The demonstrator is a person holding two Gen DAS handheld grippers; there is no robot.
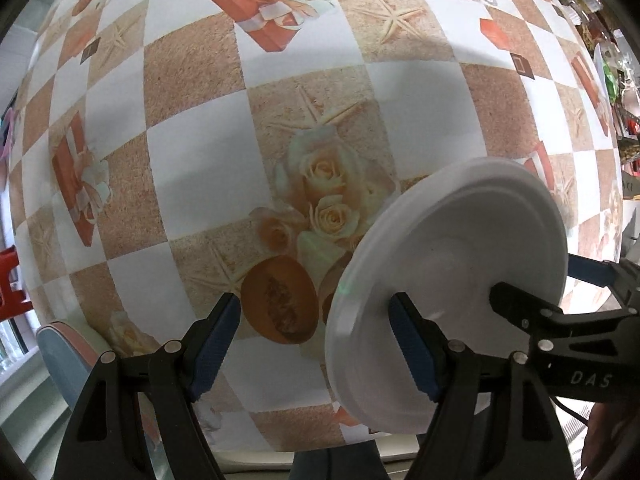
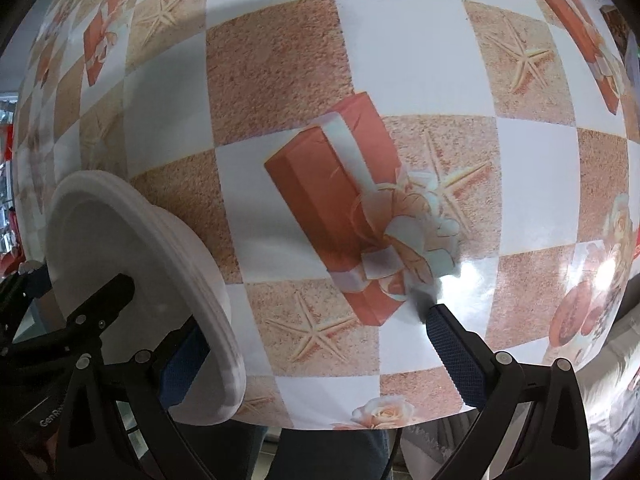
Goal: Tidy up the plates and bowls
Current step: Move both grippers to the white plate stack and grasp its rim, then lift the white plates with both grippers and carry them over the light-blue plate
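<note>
Left hand-held gripper [image 1: 314,300] released, jaws wide over the tabletop [image 1: 192,160], nothing between. White plate [image 1: 460,240] up on edge, touching its right finger (pinned or just propped, can't tell). Right hand-held gripper [image 2: 316,320] spread wide too, plate at its left finger. Equally near both.

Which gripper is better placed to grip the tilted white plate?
Left, probably: the white plate's rim sits inside the left gripper's open jaws. The right gripper, also open, has one finger behind the plate.
</note>
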